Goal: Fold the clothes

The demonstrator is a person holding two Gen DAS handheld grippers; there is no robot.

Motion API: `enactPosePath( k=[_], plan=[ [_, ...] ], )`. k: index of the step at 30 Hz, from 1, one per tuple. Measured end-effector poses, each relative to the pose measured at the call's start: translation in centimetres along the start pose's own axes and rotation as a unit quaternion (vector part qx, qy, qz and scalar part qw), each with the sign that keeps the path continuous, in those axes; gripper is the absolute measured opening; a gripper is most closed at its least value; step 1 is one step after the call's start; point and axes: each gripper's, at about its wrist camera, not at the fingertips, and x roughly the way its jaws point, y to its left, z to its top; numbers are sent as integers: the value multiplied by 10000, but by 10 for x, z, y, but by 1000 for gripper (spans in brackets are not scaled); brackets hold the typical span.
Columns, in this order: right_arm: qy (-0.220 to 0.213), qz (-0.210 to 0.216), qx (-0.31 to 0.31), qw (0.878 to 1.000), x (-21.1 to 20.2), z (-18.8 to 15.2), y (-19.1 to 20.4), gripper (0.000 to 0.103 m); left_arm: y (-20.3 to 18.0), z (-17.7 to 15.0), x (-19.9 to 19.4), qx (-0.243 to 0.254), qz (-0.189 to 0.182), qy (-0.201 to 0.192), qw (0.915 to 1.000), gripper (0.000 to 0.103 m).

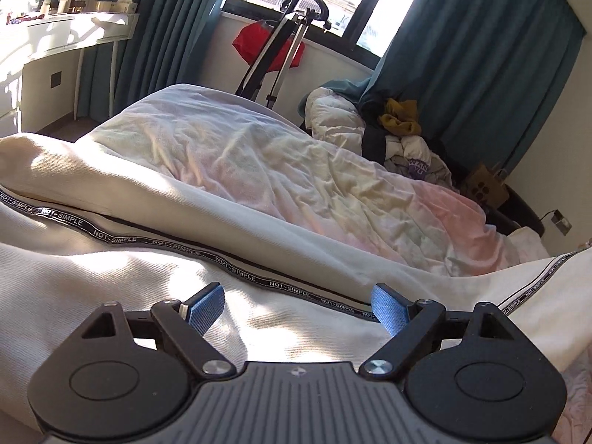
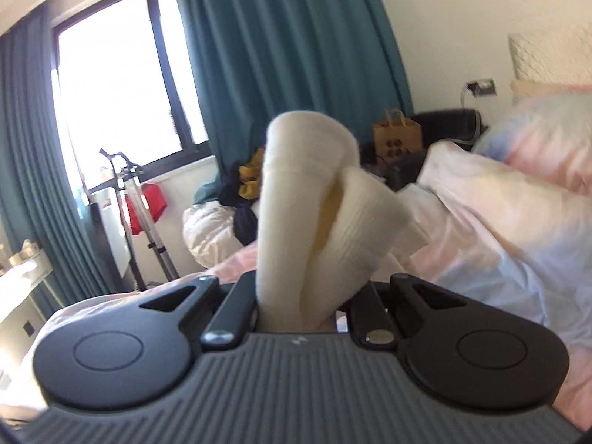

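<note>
A cream knit garment (image 1: 111,277) with a black "NOT-SIMPLE" tape stripe (image 1: 229,270) lies spread across the bed in the left wrist view. My left gripper (image 1: 298,292) hovers just above it. Its blue pads (image 1: 388,309) stand wide apart with nothing between them. In the right wrist view my right gripper (image 2: 303,296) is shut on a bunched fold of cream ribbed cloth (image 2: 296,185). That fold stands up out of the jaws, with a yellowish inner layer showing. The right fingertips are hidden behind the cloth. The view is blurred by motion.
The bed has a rumpled white-and-pink sheet (image 1: 259,170). A heap of duvet and clothes (image 1: 370,125) sits beyond it, with a brown paper bag (image 1: 488,185) nearby. A metal stand (image 1: 281,48) and red cloth (image 1: 255,40) are under the window. Teal curtains (image 1: 481,55) and a white dresser (image 1: 55,37) flank it.
</note>
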Motion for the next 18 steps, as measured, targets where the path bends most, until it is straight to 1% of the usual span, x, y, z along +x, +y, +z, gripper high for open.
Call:
enactPosePath(
  k=[1, 4, 6, 8, 11, 12, 14, 16, 18],
  plan=[
    [-93, 138, -247, 9996, -5, 2, 21, 12, 4, 3, -4, -103, -63, -70, 9999, 89],
    [-312, 561, -984, 9931, -19, 2, 84, 11, 18, 7, -17, -537, -552, -188, 9969, 89],
    [-286, 878, -1430, 9854, -25, -14, 120, 11, 27, 8, -22, -784, -832, -226, 9932, 89],
    [-147, 1130, -1898, 9752, -28, -42, 151, 11, 34, 9, -26, -1007, -1116, -232, 9884, 89],
    [222, 1457, -2649, 9530, -31, -100, 185, 11, 43, 7, -27, -1364, -1448, -172, 9799, 89],
    [479, 1564, -2912, 9426, -28, -122, 194, 11, 45, 6, -28, -1441, -1531, -150, 9775, 89],
    [967, 1734, -3483, 9161, -26, -167, 208, 12, 45, 3, -26, -1445, -1693, -106, 9749, 89],
    [1379, 1863, -4045, 8847, -28, -209, 216, 12, 42, 1, -21, -1386, -1809, 10, 9737, 89],
    [1211, 1959, -4237, 8760, -34, -219, 211, 14, 38, -1, -15, -1267, -1817, 93, 9751, 89]
  ],
)
